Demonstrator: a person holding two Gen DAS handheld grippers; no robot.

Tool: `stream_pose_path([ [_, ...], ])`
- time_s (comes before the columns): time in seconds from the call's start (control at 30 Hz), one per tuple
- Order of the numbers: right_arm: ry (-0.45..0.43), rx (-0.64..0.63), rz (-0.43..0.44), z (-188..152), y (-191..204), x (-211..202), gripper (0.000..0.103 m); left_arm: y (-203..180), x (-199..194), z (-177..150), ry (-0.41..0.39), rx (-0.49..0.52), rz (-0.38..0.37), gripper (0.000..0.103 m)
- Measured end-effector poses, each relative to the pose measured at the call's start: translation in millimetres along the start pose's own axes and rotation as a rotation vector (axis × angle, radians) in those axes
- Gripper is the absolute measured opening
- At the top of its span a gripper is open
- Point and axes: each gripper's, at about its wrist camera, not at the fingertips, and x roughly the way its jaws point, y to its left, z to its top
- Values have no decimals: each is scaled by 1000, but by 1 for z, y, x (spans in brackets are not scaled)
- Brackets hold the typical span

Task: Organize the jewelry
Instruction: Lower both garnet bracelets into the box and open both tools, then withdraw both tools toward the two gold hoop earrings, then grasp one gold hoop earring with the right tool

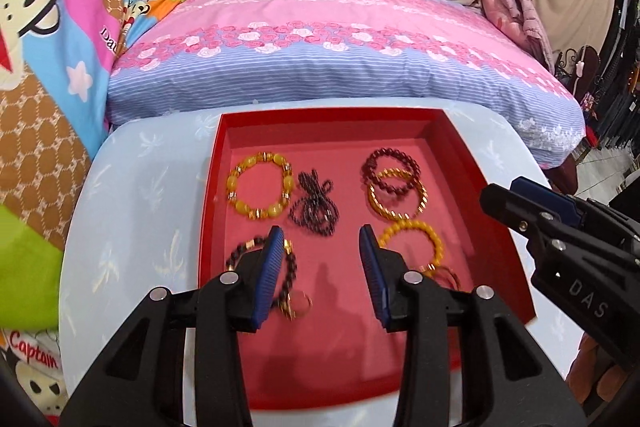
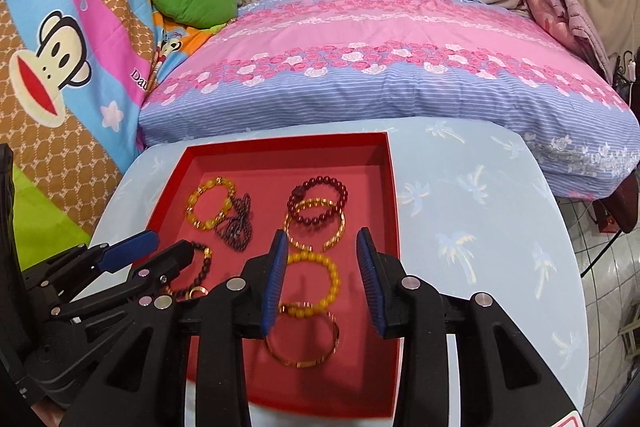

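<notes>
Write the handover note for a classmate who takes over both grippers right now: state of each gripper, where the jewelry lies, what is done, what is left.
Left gripper: open, empty, above the near half of the red tray.
Right gripper: open, empty, above the tray's right side.
Jewelry: all in the tray. Yellow bracelet and black bead tangle far left; dark red bracelet overlapping a gold bangle far right; orange bracelet and thin bangle near right; dark bracelet near left.
Done: everything is in the tray.
Left: probably untangle and separate overlapping pieces.
</notes>
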Motion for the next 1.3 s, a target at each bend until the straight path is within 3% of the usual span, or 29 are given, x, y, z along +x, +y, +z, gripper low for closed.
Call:
stream_pose_path([
  [0.57,21,3,-8,-89,-8,-61,36,-7,-53,-70,4,-39,-12,37],
  [1.0,155,-23,10,-173,2,-55,36,-13,-52,-125,77,-50,-18,37],
  [1.3,180,-46,0,-189,10,-42,36,-12,-51,-146,112,-64,-24,37],
])
